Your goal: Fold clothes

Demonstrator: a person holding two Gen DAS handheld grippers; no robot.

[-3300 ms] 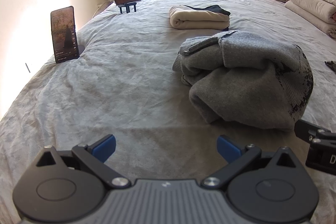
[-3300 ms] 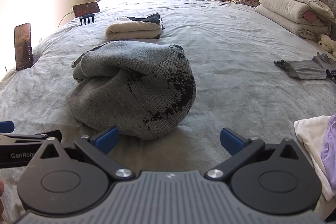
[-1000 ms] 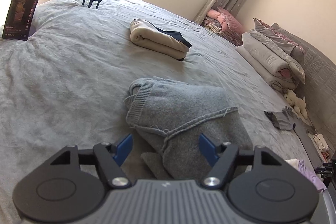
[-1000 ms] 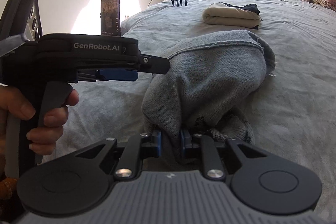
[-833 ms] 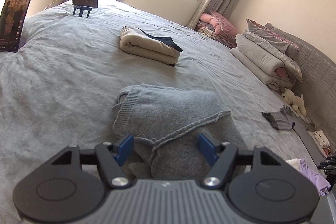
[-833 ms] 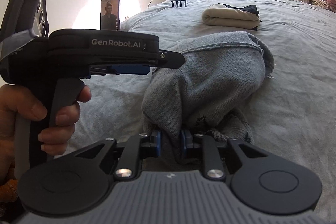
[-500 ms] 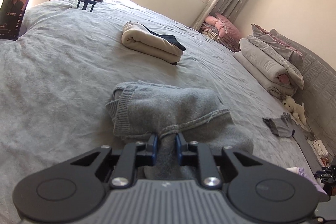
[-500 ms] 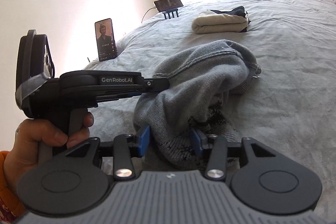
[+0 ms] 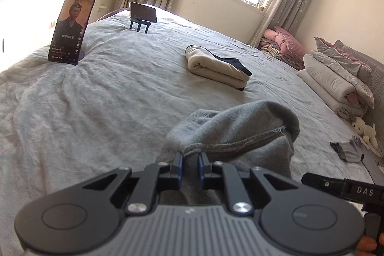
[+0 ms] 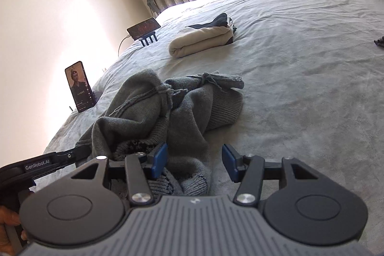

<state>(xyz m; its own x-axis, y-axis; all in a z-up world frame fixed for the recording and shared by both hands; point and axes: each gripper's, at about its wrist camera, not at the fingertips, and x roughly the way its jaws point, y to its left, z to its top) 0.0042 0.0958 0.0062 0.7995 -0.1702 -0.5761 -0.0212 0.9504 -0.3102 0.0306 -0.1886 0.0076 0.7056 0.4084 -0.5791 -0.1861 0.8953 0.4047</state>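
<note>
A crumpled grey sweater (image 9: 240,126) lies on the grey bed cover (image 9: 108,100). My left gripper (image 9: 190,158) pinches the sweater's stitched hem, its jaws still closing on the cloth, and holds that edge raised. In the right wrist view the sweater (image 10: 153,116) trails away to the left. My right gripper (image 10: 194,160) is opening. A dark-patterned part of the sweater lies between its blue pads, and neither pad presses on it. The left gripper's body (image 10: 48,161) shows at the left edge, held by a hand.
A folded cream and dark garment (image 9: 216,68) rests mid-bed. A lit phone (image 9: 70,28) stands upright at the left edge; another phone (image 9: 143,12) sits on a small stand farther back. Stacked quilts (image 9: 336,80), a plush toy (image 9: 363,127) and a small grey garment (image 9: 348,150) lie right.
The left gripper went from wide open to shut on the sweater's hem and lifted it. The right gripper let go of the sweater, opened and rolled.
</note>
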